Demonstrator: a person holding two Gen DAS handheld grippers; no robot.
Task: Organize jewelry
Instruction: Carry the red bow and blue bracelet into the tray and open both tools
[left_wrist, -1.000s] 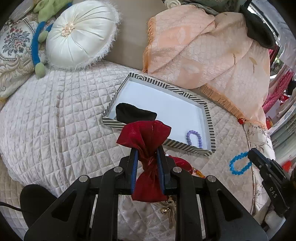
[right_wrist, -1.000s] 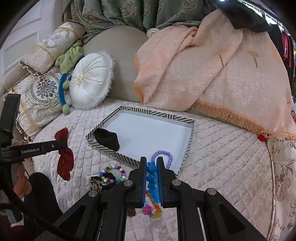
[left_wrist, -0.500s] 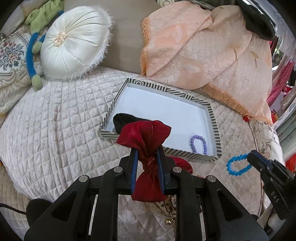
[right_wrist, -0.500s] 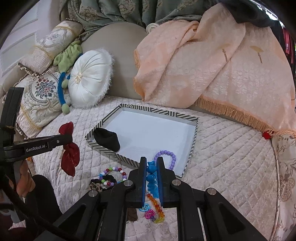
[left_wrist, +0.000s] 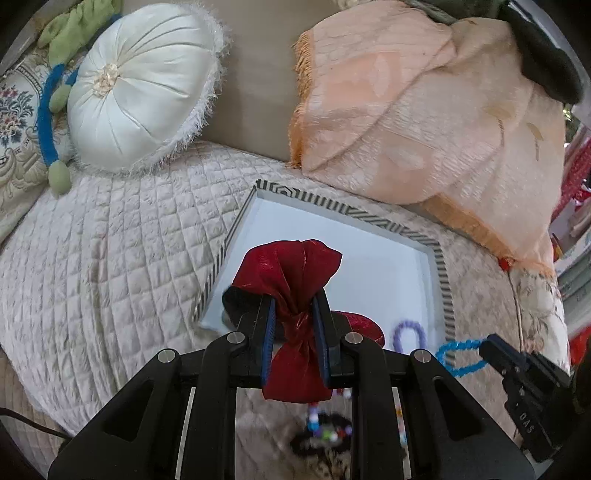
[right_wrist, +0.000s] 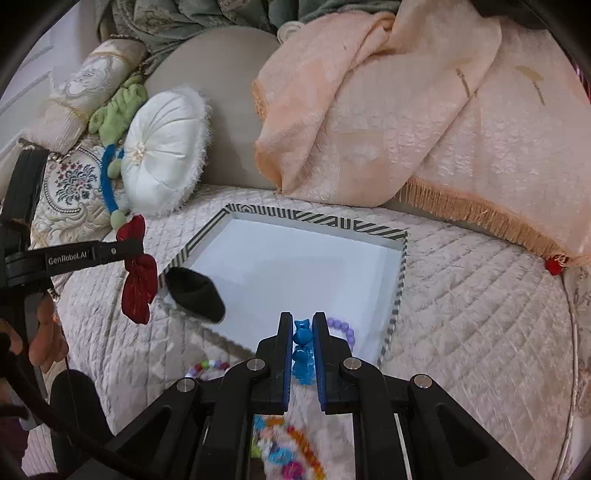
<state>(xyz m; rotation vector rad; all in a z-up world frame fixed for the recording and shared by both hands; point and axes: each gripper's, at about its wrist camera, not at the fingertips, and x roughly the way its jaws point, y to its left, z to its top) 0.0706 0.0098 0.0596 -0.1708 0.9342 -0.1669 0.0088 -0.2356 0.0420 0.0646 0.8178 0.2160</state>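
My left gripper (left_wrist: 294, 301) is shut on a shiny red bow (left_wrist: 295, 280), held above the near left corner of the striped-rim tray (left_wrist: 441, 266). The same left gripper (right_wrist: 142, 245) and red bow (right_wrist: 139, 284) appear at the left of the right wrist view. My right gripper (right_wrist: 301, 321) is shut on a blue bead bracelet (right_wrist: 302, 350), at the tray (right_wrist: 314, 218) front edge. That blue bracelet (left_wrist: 458, 356) hangs from the right gripper (left_wrist: 484, 347) at the lower right. A purple bead bracelet (right_wrist: 345, 328) and a black pouch (right_wrist: 195, 293) lie inside the tray.
Loose colourful bead bracelets (right_wrist: 288, 446) and a dark hair tie (left_wrist: 325, 435) lie on the quilted bed in front of the tray. A white round cushion (left_wrist: 144, 88) sits back left. A peach fringed throw (right_wrist: 424, 110) is draped behind the tray.
Both grippers have moved forward toward the tray, still holding the red bow and the blue bracelet. The bow now hangs over the tray's near corner, hiding most of the black pouch.
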